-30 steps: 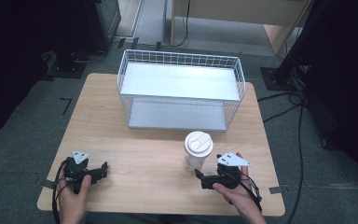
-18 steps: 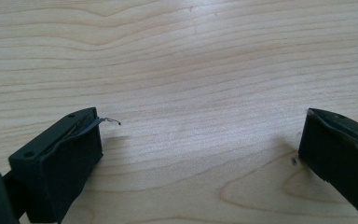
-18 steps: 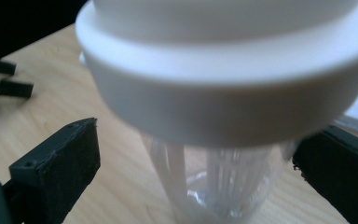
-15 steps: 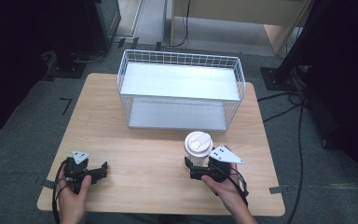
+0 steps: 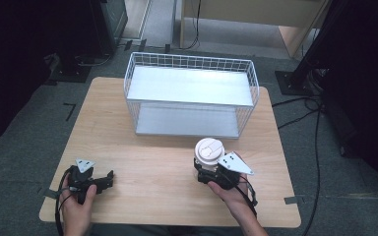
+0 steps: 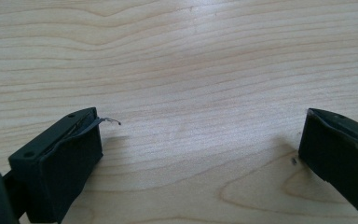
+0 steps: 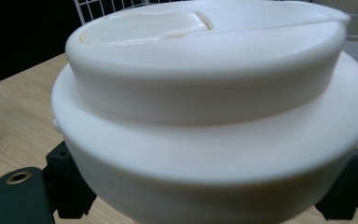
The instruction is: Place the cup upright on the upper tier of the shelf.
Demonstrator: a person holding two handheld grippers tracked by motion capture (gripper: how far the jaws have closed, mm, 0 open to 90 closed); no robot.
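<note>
We read the right tongs as set up for a grasp on the lidded paper cup. In the high view they sit low at the cup's near side, with the hand behind them. Coming in low like this makes sense to us: the wall under the lid is the part two flat jaws can squeeze, while the domed white lid offers nothing to bite on.

In the right gripper view the cup stands directly between the two black jaws, one at each lower corner, with the lid looming close above. The jaws flank the cup's wall, but the contact points are hidden below the lid's rim, so we cannot tell whether they are clamped on it or merely closing in.

The cup stands upright on the worktop, toward its near right part, just in front of the white wire basket and apart from it.

The left tongs rest at the near left corner, well apart from the cup. In the left gripper view their jaws are spread wide over bare wood, released and holding nothing, which we take as parked out of the way.
</note>
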